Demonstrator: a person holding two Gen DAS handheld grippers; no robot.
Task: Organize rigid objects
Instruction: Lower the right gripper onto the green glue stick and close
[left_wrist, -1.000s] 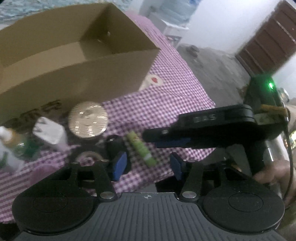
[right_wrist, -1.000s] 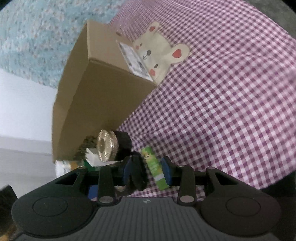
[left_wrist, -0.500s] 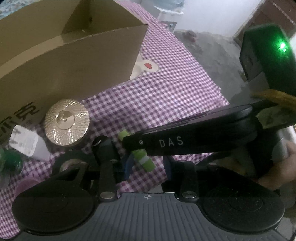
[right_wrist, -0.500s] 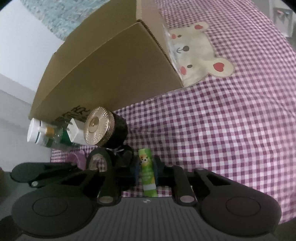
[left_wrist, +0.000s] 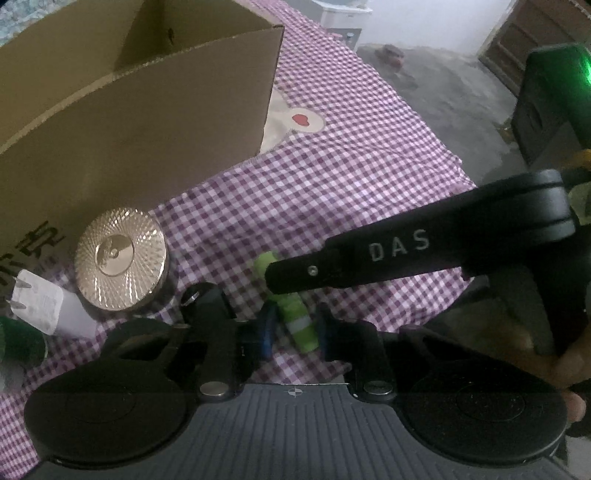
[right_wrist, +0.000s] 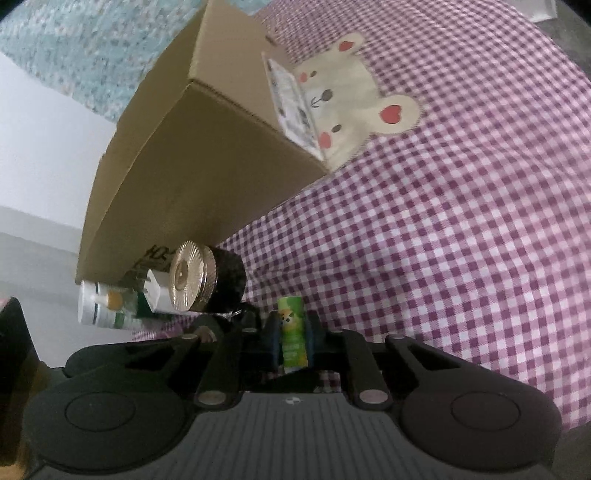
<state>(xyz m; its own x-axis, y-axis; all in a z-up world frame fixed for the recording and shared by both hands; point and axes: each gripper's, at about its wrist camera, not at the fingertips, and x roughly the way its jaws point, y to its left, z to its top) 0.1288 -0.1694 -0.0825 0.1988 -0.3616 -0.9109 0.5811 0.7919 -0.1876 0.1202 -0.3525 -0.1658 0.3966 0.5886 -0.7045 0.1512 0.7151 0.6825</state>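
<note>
A small green tube (right_wrist: 292, 336) with a cartoon label sits between the blue pads of my right gripper (right_wrist: 291, 338), which is shut on it. In the left wrist view the same green tube (left_wrist: 295, 314) lies on the purple checked cloth, partly hidden by the right gripper's black arm (left_wrist: 424, 251). My left gripper (left_wrist: 293, 328) is open, its fingers on either side of the tube's near end. An open cardboard box (left_wrist: 140, 92) stands behind; it also shows in the right wrist view (right_wrist: 207, 166).
A black jar with a gold ribbed lid (left_wrist: 120, 253), a white charger plug (left_wrist: 40, 306) and a green-and-white bottle (right_wrist: 99, 306) sit left of the tube by the box. A bear patch (right_wrist: 354, 96) marks the cloth. The bed edge and floor (left_wrist: 443, 92) lie to the right.
My right gripper has closed on the green tube. My left gripper has moved in lower and closer around the tube's near end, and the right gripper's arm has shifted right across its view.
</note>
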